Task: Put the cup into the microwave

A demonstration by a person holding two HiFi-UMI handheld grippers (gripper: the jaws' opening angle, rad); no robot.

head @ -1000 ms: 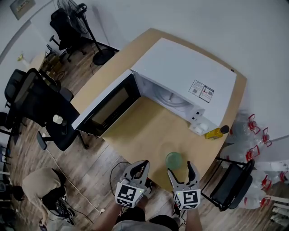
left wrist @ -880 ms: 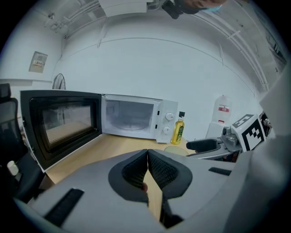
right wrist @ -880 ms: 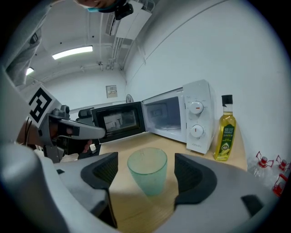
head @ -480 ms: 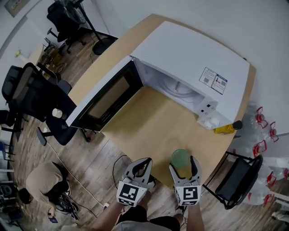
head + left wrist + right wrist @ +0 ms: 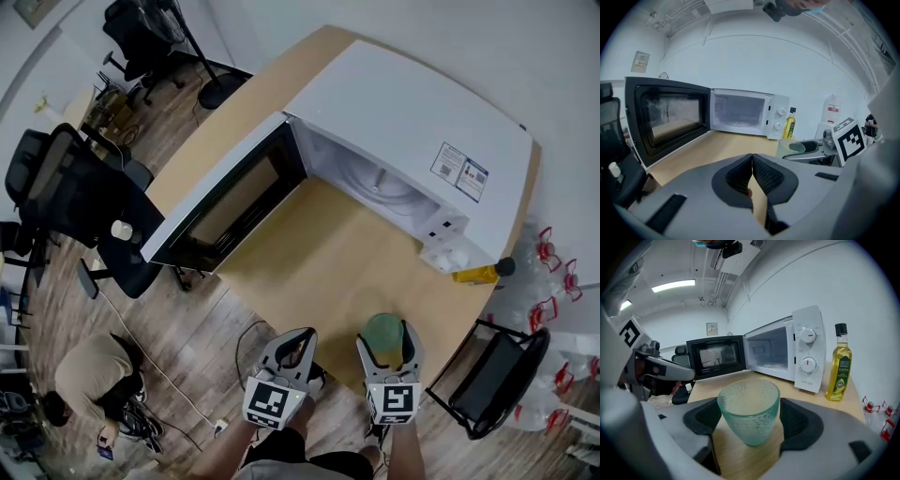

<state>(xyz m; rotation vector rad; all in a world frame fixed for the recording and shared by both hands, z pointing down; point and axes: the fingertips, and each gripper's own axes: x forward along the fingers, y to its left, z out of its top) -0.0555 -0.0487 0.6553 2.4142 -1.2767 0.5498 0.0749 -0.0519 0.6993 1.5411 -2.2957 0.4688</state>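
A pale green textured cup (image 5: 384, 333) stands upright on the wooden table (image 5: 319, 253) near its front edge. My right gripper (image 5: 385, 339) is open, one jaw on each side of the cup (image 5: 750, 411), close to its walls. The white microwave (image 5: 412, 122) stands at the table's far side. Its black-framed door (image 5: 225, 202) is swung wide to the left and its cavity (image 5: 771, 352) is empty. My left gripper (image 5: 292, 339) hangs shut off the table's front edge, left of the cup. Its pads (image 5: 752, 157) meet with nothing between them.
A yellow oil bottle (image 5: 481, 273) stands right of the microwave's control panel (image 5: 808, 350). A black chair (image 5: 492, 375) is at the table's right end and office chairs (image 5: 66, 187) are on the left. A person (image 5: 80, 380) crouches on the floor at lower left.
My right gripper has moved forward, so the cup that stood just ahead of it is now between its jaws. The left gripper has kept its place.
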